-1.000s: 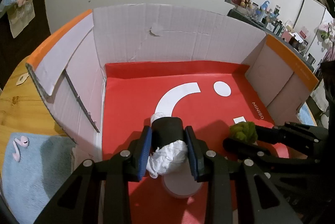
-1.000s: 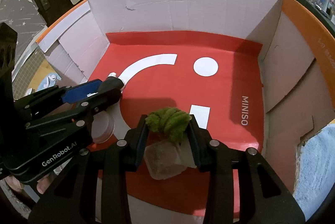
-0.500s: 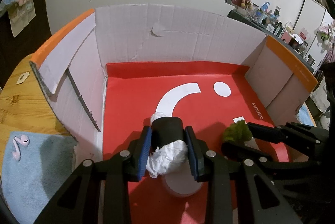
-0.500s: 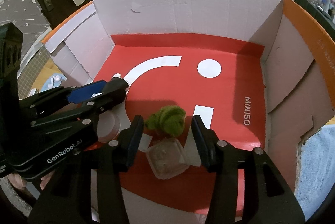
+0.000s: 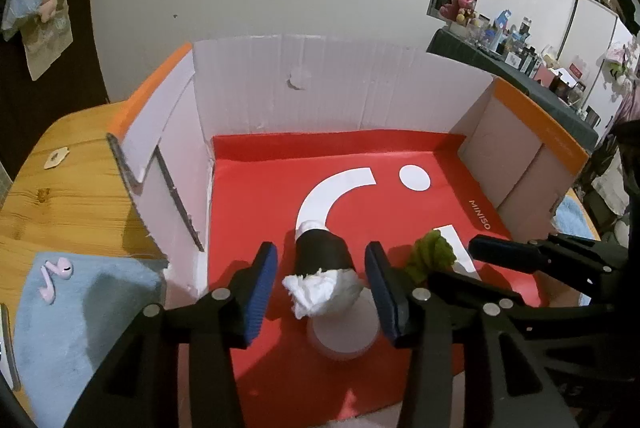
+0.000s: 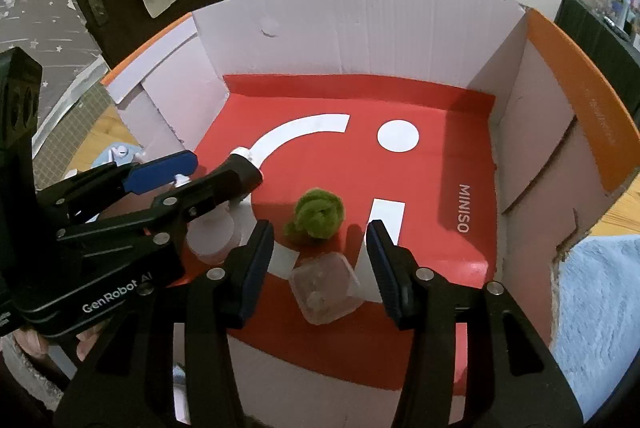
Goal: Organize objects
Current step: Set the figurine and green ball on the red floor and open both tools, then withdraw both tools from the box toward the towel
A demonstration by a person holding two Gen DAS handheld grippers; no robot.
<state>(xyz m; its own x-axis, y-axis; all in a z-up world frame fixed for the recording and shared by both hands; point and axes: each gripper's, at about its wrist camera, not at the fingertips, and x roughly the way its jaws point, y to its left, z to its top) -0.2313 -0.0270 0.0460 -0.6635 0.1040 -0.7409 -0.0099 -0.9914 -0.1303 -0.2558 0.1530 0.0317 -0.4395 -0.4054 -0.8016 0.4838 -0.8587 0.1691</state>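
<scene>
An open cardboard box [image 5: 360,84] with a red MINISO floor [image 6: 440,156] holds the objects. My left gripper [image 5: 322,280] is open, its pads apart on either side of a black roll stuffed with white tissue [image 5: 322,260] that lies on the floor. My right gripper [image 6: 320,248] is open around a green fuzzy ball [image 6: 316,214], which rests on the floor; the ball also shows in the left wrist view [image 5: 430,254]. A clear square container [image 6: 326,288] lies just below the ball. A round translucent lid [image 5: 344,332] lies under the roll.
The box stands on a wooden table [image 5: 52,196]. A blue fluffy mat [image 5: 72,316] with a pink music-note piece [image 5: 54,274] lies left of the box. Another blue mat [image 6: 600,308] lies to the right. The box walls rise on all far sides.
Both grippers have opened. The right one let go of the green ball, then the left one let go of the black roll. Both objects now rest on the box floor.
</scene>
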